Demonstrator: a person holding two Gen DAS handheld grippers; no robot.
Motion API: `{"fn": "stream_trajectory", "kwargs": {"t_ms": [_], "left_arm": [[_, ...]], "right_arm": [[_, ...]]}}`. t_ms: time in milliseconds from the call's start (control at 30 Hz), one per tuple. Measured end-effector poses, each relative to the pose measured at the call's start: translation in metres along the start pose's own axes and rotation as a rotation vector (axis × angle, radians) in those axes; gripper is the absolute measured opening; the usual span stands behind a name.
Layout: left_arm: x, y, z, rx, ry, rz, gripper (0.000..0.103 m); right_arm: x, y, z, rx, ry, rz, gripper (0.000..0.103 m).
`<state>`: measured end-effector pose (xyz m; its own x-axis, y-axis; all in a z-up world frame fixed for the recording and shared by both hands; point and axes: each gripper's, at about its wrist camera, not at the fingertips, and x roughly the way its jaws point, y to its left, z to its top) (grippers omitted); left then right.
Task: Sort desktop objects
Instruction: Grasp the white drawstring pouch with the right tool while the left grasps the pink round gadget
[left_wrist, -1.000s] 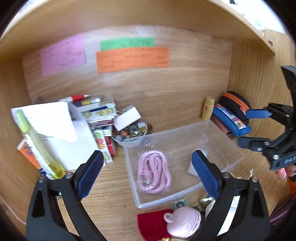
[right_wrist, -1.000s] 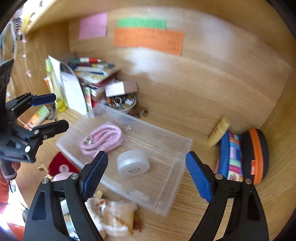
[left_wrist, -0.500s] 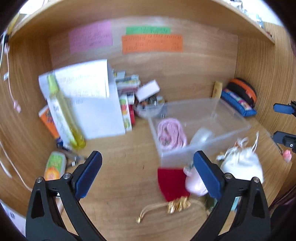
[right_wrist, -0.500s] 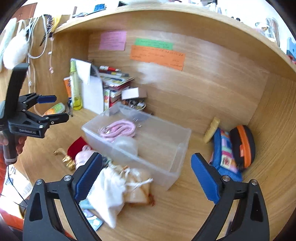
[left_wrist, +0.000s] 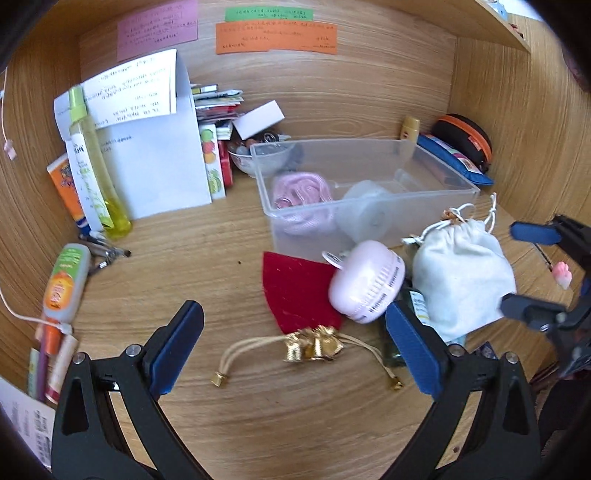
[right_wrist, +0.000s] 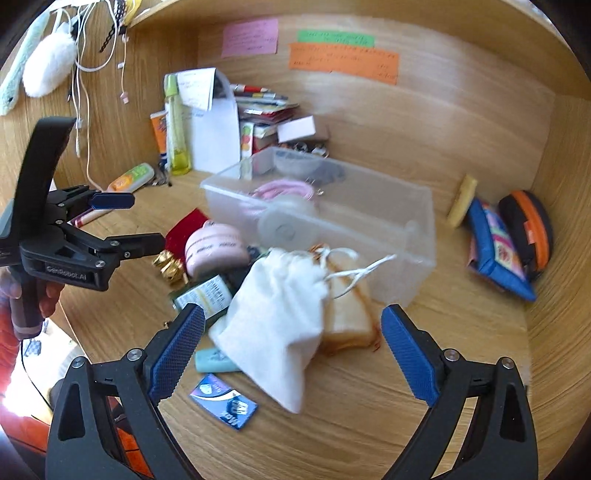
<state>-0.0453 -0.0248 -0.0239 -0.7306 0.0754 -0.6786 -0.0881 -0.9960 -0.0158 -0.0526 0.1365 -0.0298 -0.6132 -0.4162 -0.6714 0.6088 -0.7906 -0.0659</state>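
A clear plastic bin (left_wrist: 439, 192) (right_wrist: 406, 221) on the wooden desk holds a pink rope (left_wrist: 301, 188) and a round white case (left_wrist: 365, 218). In front of it lie a pink round fan (left_wrist: 365, 282) (right_wrist: 214, 247), a red pouch (left_wrist: 295, 288), gold bells on a cord (left_wrist: 314, 345), a white drawstring bag (left_wrist: 461, 273) (right_wrist: 280, 314), a tan pouch (right_wrist: 349, 314) and a small bottle (right_wrist: 203, 293). My left gripper (left_wrist: 295, 350) (right_wrist: 125, 221) is open and empty above the bells. My right gripper (right_wrist: 291, 354) (left_wrist: 521, 269) is open and empty over the white bag.
White paper (left_wrist: 147, 147), a yellow spray bottle (left_wrist: 92, 166), tubes (left_wrist: 66, 280), stacked booklets and a bowl of trinkets (left_wrist: 251, 147) stand at the back left. Pencil cases (right_wrist: 509, 243) lie at the right wall. A blue packet (right_wrist: 225, 406) lies near the front edge.
Both grippers have pulled back and up from the bin, so more of the desk front shows. Both stay open and empty. The objects have not moved.
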Motion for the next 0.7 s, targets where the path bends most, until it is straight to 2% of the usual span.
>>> {"fn": "stream_trajectory", "kwargs": {"t_ms": [233,300,400,433,467,500,633,700], "left_arm": [[-0.001,-0.004,-0.004,0.001,-0.001,-0.014,0.1],[-0.002,-0.006,-0.003,0.009,-0.007,-0.022,0.1],[-0.002,-0.01,-0.001,0.023,-0.018,-0.033,0.1],[-0.001,-0.012,0.0,0.029,-0.02,-0.037,0.1],[0.0,-0.015,0.001,0.035,-0.022,-0.042,0.1],[0.001,-0.018,0.002,0.044,-0.023,-0.048,0.1],[0.006,-0.031,0.007,0.091,-0.032,-0.059,0.1],[0.01,-0.038,0.01,0.114,-0.029,-0.072,0.093]], "right_arm": [[0.026,0.012,-0.002,-0.043,0.041,-0.018,0.092],[0.033,0.015,-0.003,-0.059,0.057,-0.021,0.088],[0.037,0.026,-0.004,-0.125,0.045,-0.084,0.083],[0.038,0.03,-0.005,-0.146,0.041,-0.099,0.08],[0.039,0.035,-0.006,-0.169,0.035,-0.116,0.071],[0.039,0.038,-0.007,-0.189,0.034,-0.127,0.056],[0.043,0.032,-0.008,-0.163,0.054,-0.079,0.048],[0.041,0.025,-0.008,-0.121,0.056,-0.05,0.041]]}}
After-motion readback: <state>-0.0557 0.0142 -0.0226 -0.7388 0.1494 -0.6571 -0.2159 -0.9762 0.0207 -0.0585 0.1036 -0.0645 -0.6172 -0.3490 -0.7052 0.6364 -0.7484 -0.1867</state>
